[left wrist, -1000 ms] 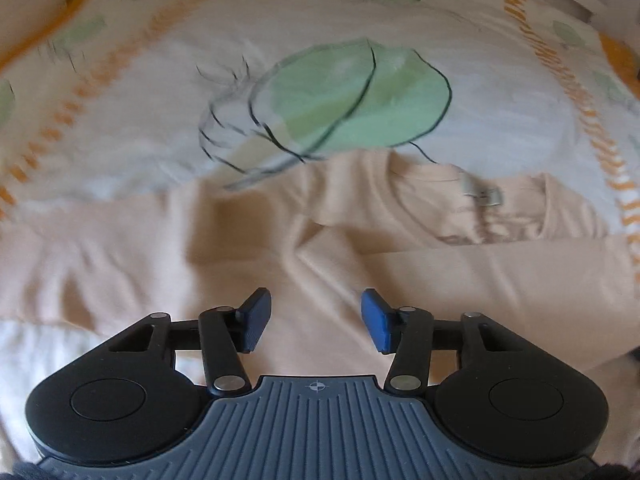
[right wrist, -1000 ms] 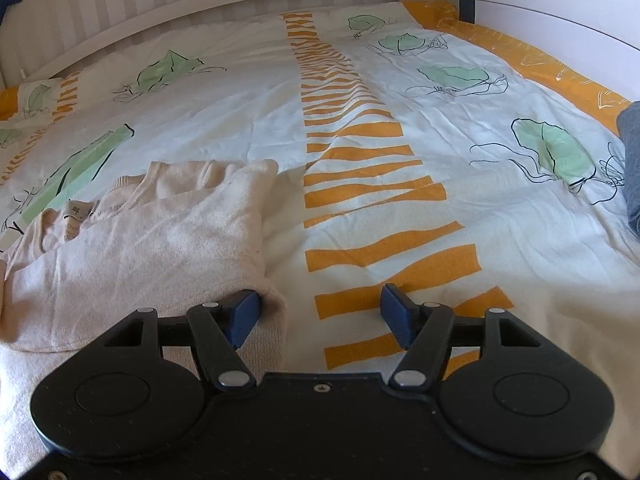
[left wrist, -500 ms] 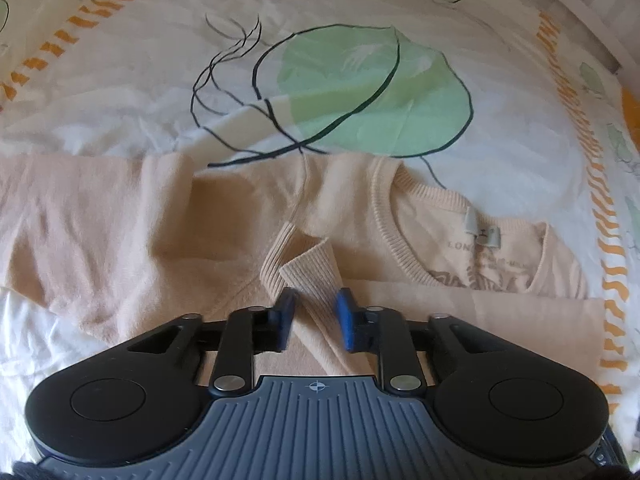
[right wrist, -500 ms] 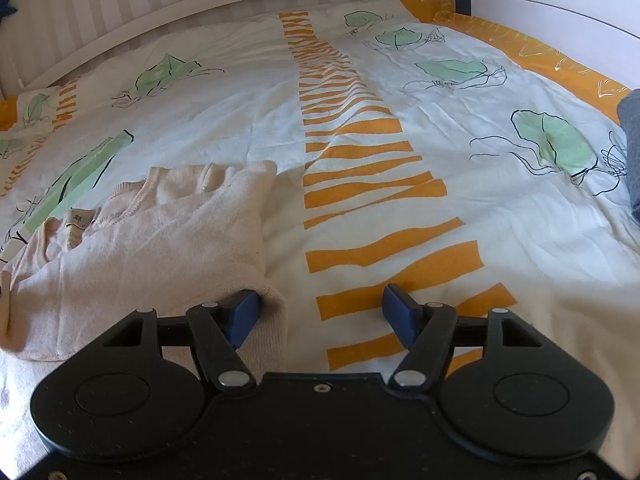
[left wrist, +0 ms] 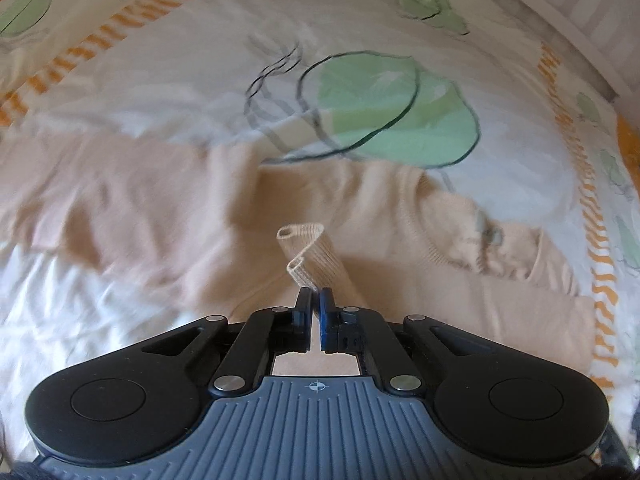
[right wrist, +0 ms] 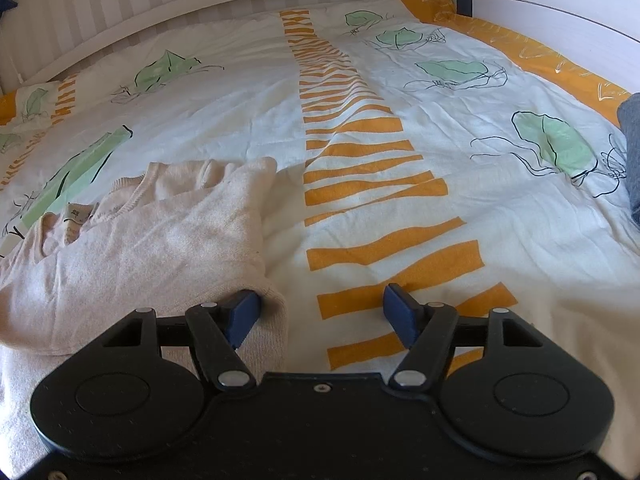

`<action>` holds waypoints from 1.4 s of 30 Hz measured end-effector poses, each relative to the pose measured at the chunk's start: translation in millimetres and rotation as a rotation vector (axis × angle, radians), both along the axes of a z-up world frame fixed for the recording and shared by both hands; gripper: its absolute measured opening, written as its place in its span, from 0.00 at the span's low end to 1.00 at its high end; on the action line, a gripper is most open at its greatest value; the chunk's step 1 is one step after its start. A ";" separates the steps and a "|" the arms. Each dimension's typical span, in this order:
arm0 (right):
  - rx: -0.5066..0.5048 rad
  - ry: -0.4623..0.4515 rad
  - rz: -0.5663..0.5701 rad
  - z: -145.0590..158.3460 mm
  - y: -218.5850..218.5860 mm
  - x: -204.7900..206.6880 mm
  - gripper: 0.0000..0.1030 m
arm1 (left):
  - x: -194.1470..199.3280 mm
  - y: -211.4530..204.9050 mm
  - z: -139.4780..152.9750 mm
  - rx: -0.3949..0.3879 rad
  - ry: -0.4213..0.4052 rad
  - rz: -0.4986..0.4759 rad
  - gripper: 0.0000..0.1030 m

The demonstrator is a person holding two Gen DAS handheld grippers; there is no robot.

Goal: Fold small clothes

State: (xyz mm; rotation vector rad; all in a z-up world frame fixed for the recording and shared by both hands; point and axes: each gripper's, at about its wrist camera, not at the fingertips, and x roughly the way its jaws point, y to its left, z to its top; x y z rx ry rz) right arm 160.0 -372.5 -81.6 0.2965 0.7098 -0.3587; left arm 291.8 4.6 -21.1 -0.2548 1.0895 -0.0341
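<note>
left wrist – close, angled down | right wrist – low, across bed | shared: sweater

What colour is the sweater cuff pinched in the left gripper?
Pale peach-beige, ribbed knit cuff; clearest in the left wrist view.

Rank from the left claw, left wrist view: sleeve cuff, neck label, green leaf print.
1. Sleeve cuff: pinched in the left claw, sticking up just ahead of the tips.
2. Neck label: ahead and to the right, at the sweater's collar.
3. Green leaf print: farthest, on the bedcover beyond the sweater.
</note>
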 end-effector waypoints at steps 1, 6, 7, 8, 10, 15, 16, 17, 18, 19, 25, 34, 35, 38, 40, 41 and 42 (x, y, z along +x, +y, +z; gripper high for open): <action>-0.001 0.001 0.000 -0.2 0.3 0.2 0.68 | -3.5 2.6 -3.6 0.008 0.013 -0.002 0.04; -0.011 0.004 0.000 -0.4 1.4 -0.9 0.70 | -17.9 10.3 -26.6 0.154 0.071 0.008 0.05; -0.015 0.006 -0.002 -0.6 2.2 -0.9 0.71 | -20.5 12.4 -31.6 0.170 0.082 0.012 0.05; -0.019 0.007 -0.004 -0.9 1.9 -1.5 0.71 | -23.4 14.5 -35.5 0.173 0.087 0.014 0.05; -0.018 0.009 -0.010 -1.2 0.9 -2.5 0.71 | -30.1 17.2 -37.6 0.174 0.061 0.000 0.05; -0.024 0.019 -0.014 -1.2 -0.4 -7.5 0.72 | -40.4 12.7 -34.2 0.231 0.025 -0.069 0.07; -0.030 0.027 -0.022 -0.6 -0.2 -9.4 0.72 | -42.4 12.3 -33.6 0.239 0.016 -0.082 0.08; -0.038 0.034 -0.035 0.3 -0.5 -12.9 0.73 | -44.1 10.4 -34.7 0.242 0.009 -0.092 0.12; -0.038 0.041 -0.049 1.4 -2.0 -17.3 0.73 | -46.6 10.5 -34.8 0.238 0.002 -0.101 0.16; -0.035 0.050 -0.063 2.9 -4.2 -21.3 0.73 | -49.0 11.7 -35.2 0.222 -0.005 -0.113 0.23; 0.001 -0.036 -0.129 24.5 -8.4 -39.4 0.76 | -62.3 6.7 -41.3 0.207 -0.052 -0.160 0.35; -0.095 0.067 -0.021 16.8 19.4 17.5 0.77 | -73.8 -13.0 -48.8 0.375 -0.100 -0.127 0.85; -0.099 0.092 -0.027 9.6 20.4 18.0 0.77 | -73.7 -11.7 -51.3 0.404 -0.088 -0.080 0.92; -0.082 0.095 -0.062 -0.4 19.6 8.4 0.85 | -75.7 3.3 -56.4 0.311 -0.084 -0.024 0.92; -0.078 0.104 -0.071 3.9 20.0 4.4 0.85 | -73.9 13.1 -56.8 0.254 -0.075 -0.010 0.92; -0.086 0.103 -0.074 8.2 22.0 2.1 0.85 | -72.8 15.9 -55.9 0.241 -0.071 -0.016 0.92; -0.097 0.097 -0.077 13.2 24.8 0.0 0.85 | -72.7 17.9 -54.6 0.236 -0.069 -0.027 0.92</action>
